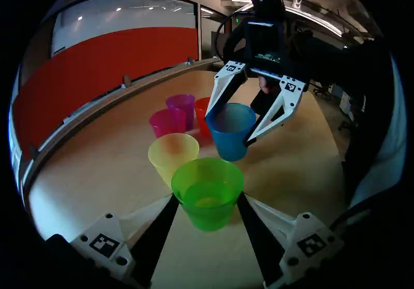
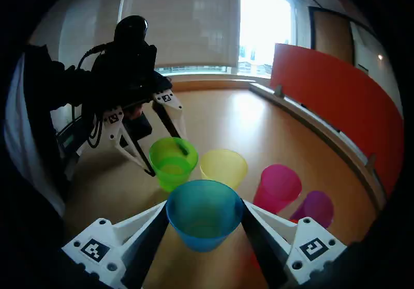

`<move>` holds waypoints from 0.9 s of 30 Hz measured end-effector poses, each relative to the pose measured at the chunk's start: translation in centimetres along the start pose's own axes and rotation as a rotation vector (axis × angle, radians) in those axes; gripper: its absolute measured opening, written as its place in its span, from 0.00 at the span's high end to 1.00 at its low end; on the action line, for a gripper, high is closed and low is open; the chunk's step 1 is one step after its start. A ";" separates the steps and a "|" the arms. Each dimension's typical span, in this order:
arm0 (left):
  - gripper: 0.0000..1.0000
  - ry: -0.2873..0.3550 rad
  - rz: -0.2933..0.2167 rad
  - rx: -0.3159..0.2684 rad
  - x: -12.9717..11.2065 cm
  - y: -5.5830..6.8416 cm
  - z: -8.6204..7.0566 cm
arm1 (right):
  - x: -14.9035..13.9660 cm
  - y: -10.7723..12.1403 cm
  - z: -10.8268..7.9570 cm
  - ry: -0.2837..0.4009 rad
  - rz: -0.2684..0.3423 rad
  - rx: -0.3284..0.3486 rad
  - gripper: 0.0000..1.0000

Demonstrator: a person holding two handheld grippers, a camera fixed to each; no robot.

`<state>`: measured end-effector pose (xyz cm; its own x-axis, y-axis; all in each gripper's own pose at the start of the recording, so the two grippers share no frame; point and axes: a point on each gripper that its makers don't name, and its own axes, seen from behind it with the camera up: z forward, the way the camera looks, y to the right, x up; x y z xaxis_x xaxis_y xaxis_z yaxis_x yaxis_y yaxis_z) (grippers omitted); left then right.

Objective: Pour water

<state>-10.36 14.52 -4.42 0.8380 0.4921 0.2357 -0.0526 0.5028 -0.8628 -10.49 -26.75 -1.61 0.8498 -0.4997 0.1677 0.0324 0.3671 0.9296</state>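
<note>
Two handheld grippers face each other across a pale wooden table [image 1: 300, 160], each clamped on an upright cup: the left gripper [image 1: 207, 202] grips a translucent green plastic cup [image 1: 208, 185] by its sides, and the right gripper [image 1: 230, 130] grips a translucent blue plastic cup [image 1: 230, 139] the same way. Whether either cup holds water cannot be told. The blue cup sits just beyond the green one, rims near but apart, so a pour likely means tipping one cup toward the other. A translucent yellow plastic cup [image 1: 173, 157] stands just beside the green cup, with pink [image 1: 167, 122], purple [image 1: 181, 105] and red [image 1: 202, 114] plastic cups clustered behind. Bare tabletop lies open on the far side from them, while a raised ledge [image 1: 103, 103] borders the cluster's side.
</note>
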 end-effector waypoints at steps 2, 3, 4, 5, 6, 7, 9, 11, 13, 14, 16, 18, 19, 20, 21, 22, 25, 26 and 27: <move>0.18 -0.008 0.006 -0.004 -0.1 0.1 0.1 | -0.1 -0.1 0.2 -0.002 -0.002 0.003 0.08; 0.19 -0.011 0.008 -0.006 -0.2 0.1 0.1 | -0.2 -0.1 0.2 -0.003 -0.003 0.004 0.08; 0.19 -0.014 0.010 -0.007 -0.2 0.2 0.1 | -0.3 -0.2 0.3 -0.003 -0.004 0.005 0.08; 0.19 -0.017 0.013 -0.008 -0.3 0.2 0.1 | -0.3 -0.2 0.3 -0.003 -0.005 0.005 0.08; 0.19 -0.020 0.015 -0.009 -0.3 0.2 0.1 | -0.4 -0.2 0.3 -0.003 -0.005 0.006 0.07; 0.19 -0.022 0.016 -0.010 -0.3 0.2 0.1 | -0.5 -0.2 0.4 -0.002 -0.005 0.006 0.07; 0.19 -0.027 0.019 -0.011 -0.4 0.3 0.1 | -0.6 -0.2 0.4 -0.002 -0.004 0.006 0.08; 0.19 -0.031 0.021 -0.011 -0.5 0.2 0.1 | -0.6 -0.2 0.5 -0.001 -0.002 0.006 0.08; 0.19 -0.035 0.022 -0.012 -0.6 0.2 0.1 | -0.7 -0.2 0.5 -0.001 -0.002 0.006 0.08; 0.19 -0.037 0.023 -0.013 -0.7 0.2 0.1 | -0.8 -0.2 0.6 -0.001 -0.003 0.006 0.08; 0.19 -0.041 0.025 -0.014 -0.8 0.3 0.1 | -0.9 -0.2 0.6 -0.003 -0.003 0.007 0.08; 0.19 -0.044 0.026 -0.016 -0.9 0.3 0.2 | -1.1 -0.2 0.7 -0.005 -0.004 0.008 0.08; 0.19 -0.044 0.027 -0.016 -0.9 0.3 0.2 | -1.1 -0.2 0.8 -0.006 -0.004 0.009 0.08; 0.19 -0.045 0.028 -0.016 -0.9 0.3 0.2 | -1.2 -0.2 0.8 -0.008 -0.004 0.010 0.08; 0.19 -0.045 0.027 -0.017 -0.9 0.3 0.2 | -1.2 -0.2 0.8 -0.009 -0.005 0.010 0.08; 0.19 -0.045 0.026 -0.018 -0.9 0.3 0.2 | -1.3 -0.2 0.9 -0.010 -0.005 0.009 0.08; 0.18 -0.047 0.024 -0.020 -1.0 0.3 0.2 | -1.4 -0.2 0.9 -0.013 -0.006 0.009 0.08; 0.18 -0.048 0.024 -0.021 -1.0 0.3 0.2 | -1.5 -0.2 0.9 -0.014 -0.007 0.009 0.08; 0.19 -0.051 0.024 -0.021 -1.1 0.3 0.2 | -1.5 -0.3 0.9 -0.014 -0.007 0.010 0.08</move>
<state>-11.41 14.28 -4.86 0.8081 0.5394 0.2367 -0.0602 0.4754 -0.8777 -12.28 -26.82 -1.79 0.8419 -0.5134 0.1661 0.0329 0.3561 0.9339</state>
